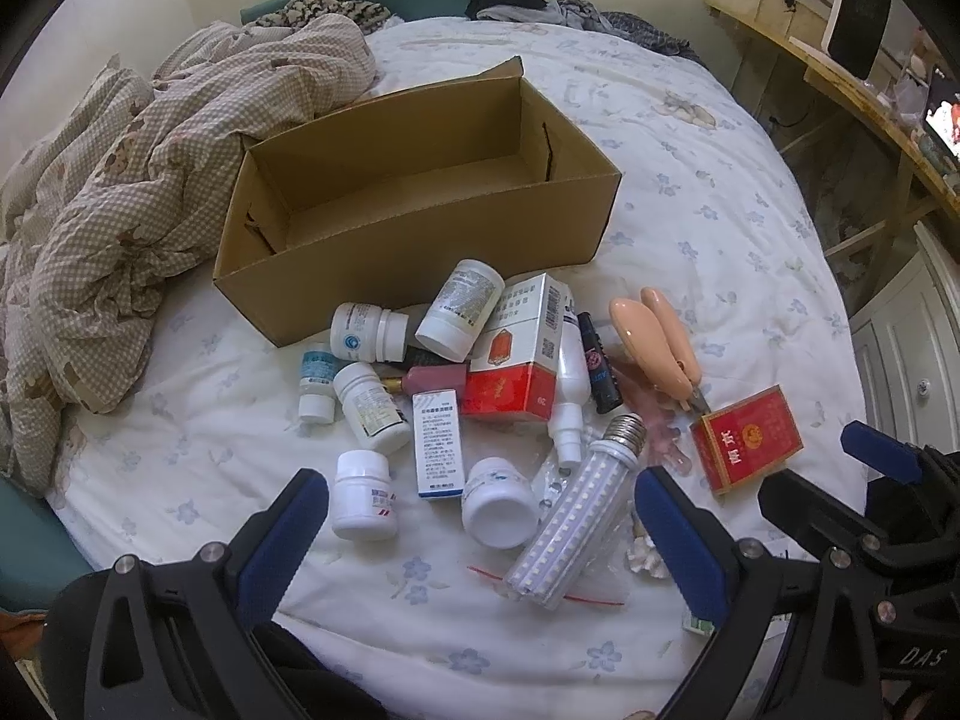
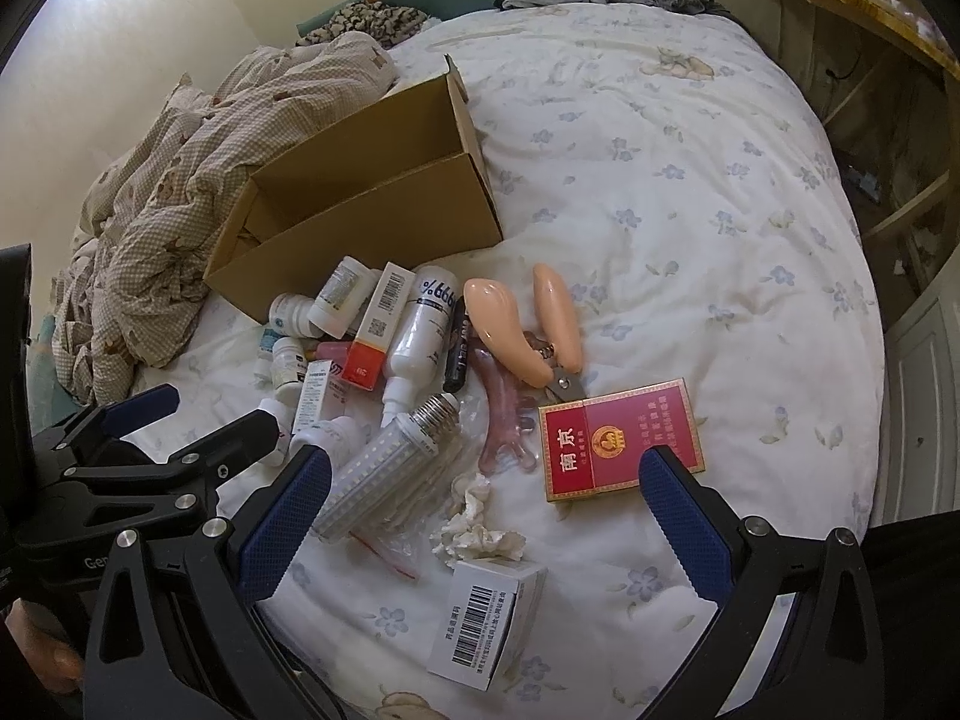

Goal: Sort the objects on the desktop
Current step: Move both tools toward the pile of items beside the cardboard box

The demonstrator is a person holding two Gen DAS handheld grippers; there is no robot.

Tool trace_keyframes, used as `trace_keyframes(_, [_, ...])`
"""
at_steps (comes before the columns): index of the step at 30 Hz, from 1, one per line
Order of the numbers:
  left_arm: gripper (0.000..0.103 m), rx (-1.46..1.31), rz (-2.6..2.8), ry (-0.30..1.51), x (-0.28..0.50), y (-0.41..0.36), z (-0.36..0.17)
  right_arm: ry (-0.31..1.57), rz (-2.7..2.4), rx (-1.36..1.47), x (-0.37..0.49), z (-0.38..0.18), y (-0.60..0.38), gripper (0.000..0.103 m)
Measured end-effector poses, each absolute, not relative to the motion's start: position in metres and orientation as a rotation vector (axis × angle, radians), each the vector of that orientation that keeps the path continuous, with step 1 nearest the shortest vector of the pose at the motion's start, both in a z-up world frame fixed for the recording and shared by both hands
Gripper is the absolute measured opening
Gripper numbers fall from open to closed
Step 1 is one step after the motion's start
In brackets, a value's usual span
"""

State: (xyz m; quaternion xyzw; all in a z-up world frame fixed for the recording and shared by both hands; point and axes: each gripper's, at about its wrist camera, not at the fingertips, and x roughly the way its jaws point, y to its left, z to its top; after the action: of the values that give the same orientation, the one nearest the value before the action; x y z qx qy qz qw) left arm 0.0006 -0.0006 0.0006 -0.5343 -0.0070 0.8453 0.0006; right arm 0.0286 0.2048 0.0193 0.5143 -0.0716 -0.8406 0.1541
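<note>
Hovering: left tool spread | right tool spread | cardboard box holds nothing visible | bottles outside

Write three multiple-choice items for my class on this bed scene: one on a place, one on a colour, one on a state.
1. Where does the light bulb lie?
A in the cardboard box
B on the bed sheet
C on the wooden shelf

2. What colour is the cigarette pack?
A red
B green
C black

3. What is in the cardboard box?
A bottles
B scissors
C nothing visible

Answers: 1 B, the bulb lies on the sheet in front of the box; 2 A, its face is red; 3 C, only the bare floor shows.
</note>
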Motion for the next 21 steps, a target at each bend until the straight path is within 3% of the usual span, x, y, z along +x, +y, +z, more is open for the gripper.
trace_keyframes(15, [0.102, -1.369, 2.633, -0.300, 0.009, -0.028, 0.031, -0.298, -2.483, 1.209, 0.039, 0.045, 0.222, 0.103])
trace_keyframes(21, [0.103, -1.431, 2.602, -0.348, 0.002, -0.028, 0.034, -0.348, -2.479, 1.210, 0.039, 0.047, 0.227, 0.103])
